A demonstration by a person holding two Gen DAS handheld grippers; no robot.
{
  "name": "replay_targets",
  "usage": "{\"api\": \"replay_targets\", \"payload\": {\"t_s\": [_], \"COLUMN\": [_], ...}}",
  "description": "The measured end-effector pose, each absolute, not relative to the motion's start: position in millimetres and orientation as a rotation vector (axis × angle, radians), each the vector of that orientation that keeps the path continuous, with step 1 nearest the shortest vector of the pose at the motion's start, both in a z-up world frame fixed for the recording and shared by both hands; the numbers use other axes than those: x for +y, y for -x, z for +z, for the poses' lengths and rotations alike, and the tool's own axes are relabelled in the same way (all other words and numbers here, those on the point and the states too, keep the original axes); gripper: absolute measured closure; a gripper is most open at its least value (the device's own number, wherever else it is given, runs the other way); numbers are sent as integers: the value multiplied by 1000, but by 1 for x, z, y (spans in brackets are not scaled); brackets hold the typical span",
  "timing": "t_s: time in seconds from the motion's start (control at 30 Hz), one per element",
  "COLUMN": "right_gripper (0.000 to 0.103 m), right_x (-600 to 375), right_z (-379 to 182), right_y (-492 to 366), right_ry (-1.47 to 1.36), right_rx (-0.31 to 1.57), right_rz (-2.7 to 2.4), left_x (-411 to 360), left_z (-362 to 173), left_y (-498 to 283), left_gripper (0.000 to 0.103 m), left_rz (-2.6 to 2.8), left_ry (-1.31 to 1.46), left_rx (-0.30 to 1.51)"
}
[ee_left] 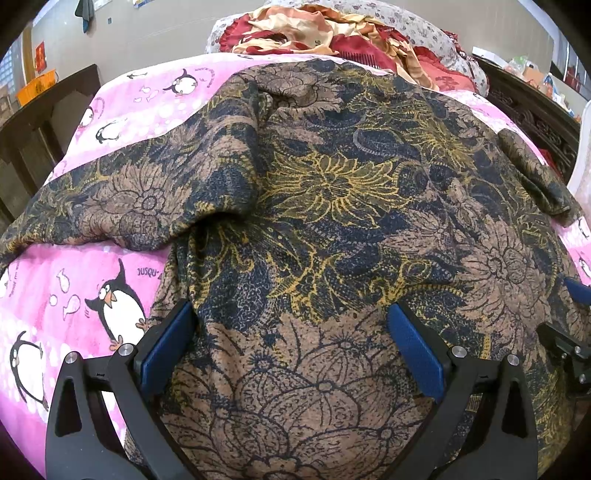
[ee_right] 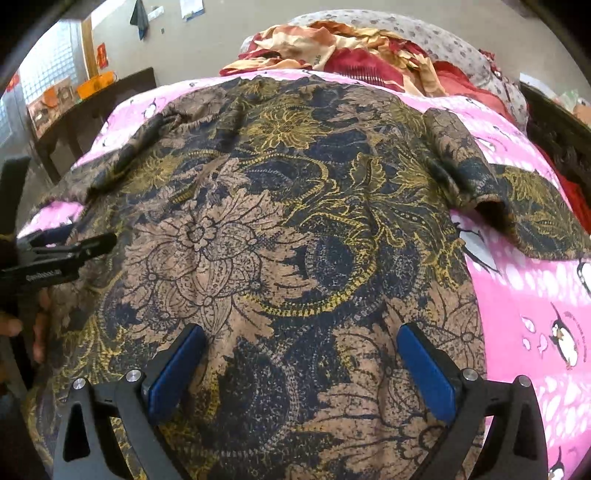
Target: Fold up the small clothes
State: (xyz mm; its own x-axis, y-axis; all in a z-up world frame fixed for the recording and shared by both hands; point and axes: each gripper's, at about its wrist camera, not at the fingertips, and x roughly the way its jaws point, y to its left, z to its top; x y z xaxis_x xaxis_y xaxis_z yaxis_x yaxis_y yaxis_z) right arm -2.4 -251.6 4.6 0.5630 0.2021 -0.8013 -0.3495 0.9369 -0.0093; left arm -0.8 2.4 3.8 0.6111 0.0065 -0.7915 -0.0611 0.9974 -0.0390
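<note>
A brown, navy and yellow floral top (ee_left: pixel 332 192) lies spread on a bed under a pink penguin-print sheet (ee_left: pixel 74 288), front or back up (the pattern hides which). Its hem is nearest the cameras and its neck end points toward a heap of red and cream bedding (ee_left: pixel 325 33) at the far end.

On the left side of the spread, the left sleeve (ee_left: pixel 92 206) stretches out flat across the pink sheet. The left gripper (ee_left: pixel 291 339) hangs over the lower left part of the top, its blue pads (ee_left: pixel 168 339) wide apart with nothing between them but the cloth below. Whether the tips touch the fabric cannot be told.

Further right, the right gripper (ee_right: pixel 301 363) hovers over the lower right part of the body, its jaws just as wide and just as empty. Beyond it the right sleeve (ee_right: pixel 517 206) lies out on the sheet, its upper part rumpled into a ridge.

The fold appears not yet begun: the garment looks laid out and roughly smoothed, with both sleeves out to the sides. The next move probably calls for each gripper to travel to an edge, most likely a sleeve or the side seam, close on a single layer, and carry it inward over the body. The rumpled right sleeve may want flattening first.
</note>
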Motion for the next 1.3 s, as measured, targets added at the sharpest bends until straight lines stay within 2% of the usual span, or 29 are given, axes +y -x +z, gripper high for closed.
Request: {"api": "replay_targets", "payload": {"t_s": [0.3,0.67,0.87,1.07,1.3], "right_gripper": [0,0,0,0,0], "right_x": [-258,-276,-286,-275,-266], "right_z": [12,29,75,118,117], "right_y": [9,73,93,73,29], "right_ry": [165,165,162,136,77], "right_rx": [928,1090,942,769,701], "right_rz": [310,264,223,168,109], "left_x": [-3,-19,-29,-25,-17], "left_z": [15,73,82,88,79], "left_y": [16,55,41,22,0], "left_gripper": [0,0,0,0,0], "left_rz": [76,85,72,59,78], "left_ry": [106,117,86,122,130], "left_rx": [980,948,962,920,926]}}
